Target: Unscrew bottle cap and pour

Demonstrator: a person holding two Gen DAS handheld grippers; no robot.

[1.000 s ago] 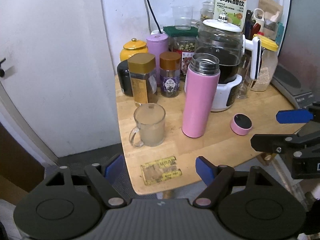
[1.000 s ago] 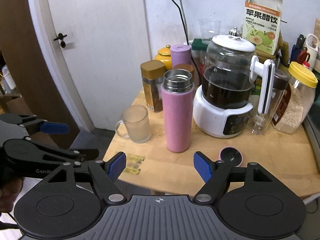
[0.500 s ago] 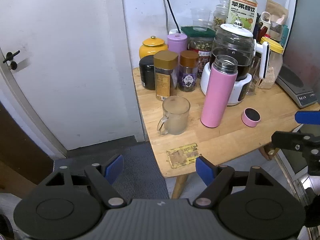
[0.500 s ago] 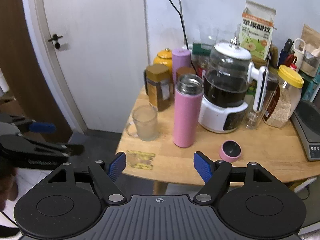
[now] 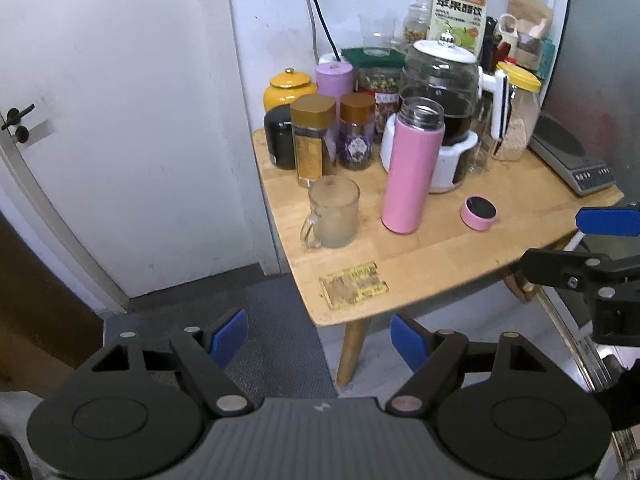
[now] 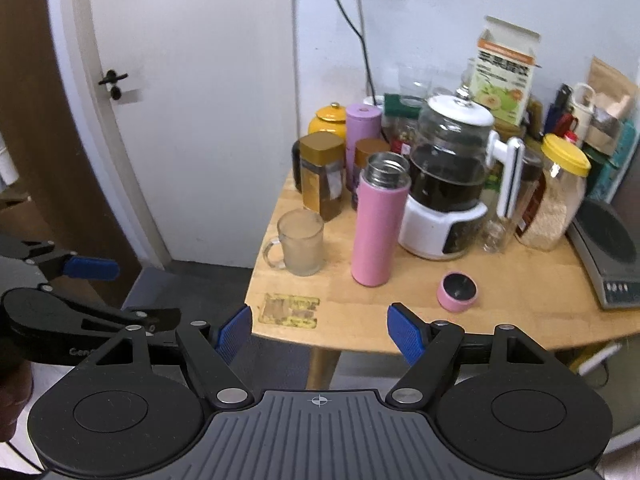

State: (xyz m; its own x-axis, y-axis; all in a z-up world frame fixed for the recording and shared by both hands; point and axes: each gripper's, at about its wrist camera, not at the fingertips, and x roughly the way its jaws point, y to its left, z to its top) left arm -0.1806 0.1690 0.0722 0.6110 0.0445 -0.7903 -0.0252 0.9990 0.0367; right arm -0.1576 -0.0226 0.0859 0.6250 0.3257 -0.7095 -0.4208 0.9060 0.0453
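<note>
A pink bottle [image 5: 408,176] [image 6: 378,224] stands upright on the wooden table [image 5: 432,264] [image 6: 400,320], its steel mouth uncovered. Its pink cap [image 5: 479,213] [image 6: 459,291] lies to the right of it, open side up. A glass mug [image 5: 334,212] [image 6: 301,242] holding cloudy liquid stands to the left of the bottle. My left gripper [image 5: 318,338] is open and empty, well back from the table's front left corner. My right gripper [image 6: 319,334] is open and empty, back from the table's front edge.
Behind the bottle stand a glass kettle [image 5: 440,92] [image 6: 448,184] of dark liquid, several jars [image 5: 314,140] and a juice carton [image 5: 458,4]. A scale [image 5: 568,160] sits at the table's right. A white door [image 6: 192,100] is to the left.
Both grippers have pulled back from the table, still open and empty. The bottle, cap and mug look smaller and have not moved on the table.
</note>
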